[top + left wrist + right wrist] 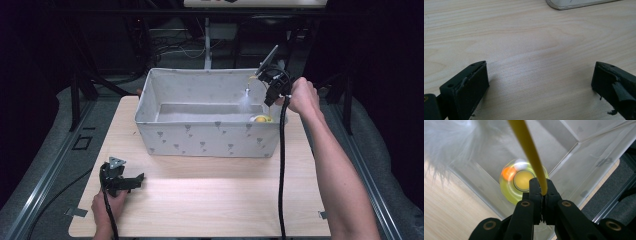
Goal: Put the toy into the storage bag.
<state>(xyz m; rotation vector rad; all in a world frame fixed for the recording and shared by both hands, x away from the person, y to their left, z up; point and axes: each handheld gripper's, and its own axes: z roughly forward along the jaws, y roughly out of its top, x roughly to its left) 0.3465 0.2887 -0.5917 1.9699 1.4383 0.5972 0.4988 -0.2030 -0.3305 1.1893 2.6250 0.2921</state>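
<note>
A: Where was the feather wand?

B: Clamped in the right gripper over the fabric bin's right end, above a yellow toy. Seemingly unreleased.

A: The left gripper?

B: Jaws apart, empty, near-left on the table.

White feather tuft, blurred, edge-cropped

Wooden table in a dark room.
Grey mats flank the table, a cable lies on the left mat, and a white post stands behind.
</note>
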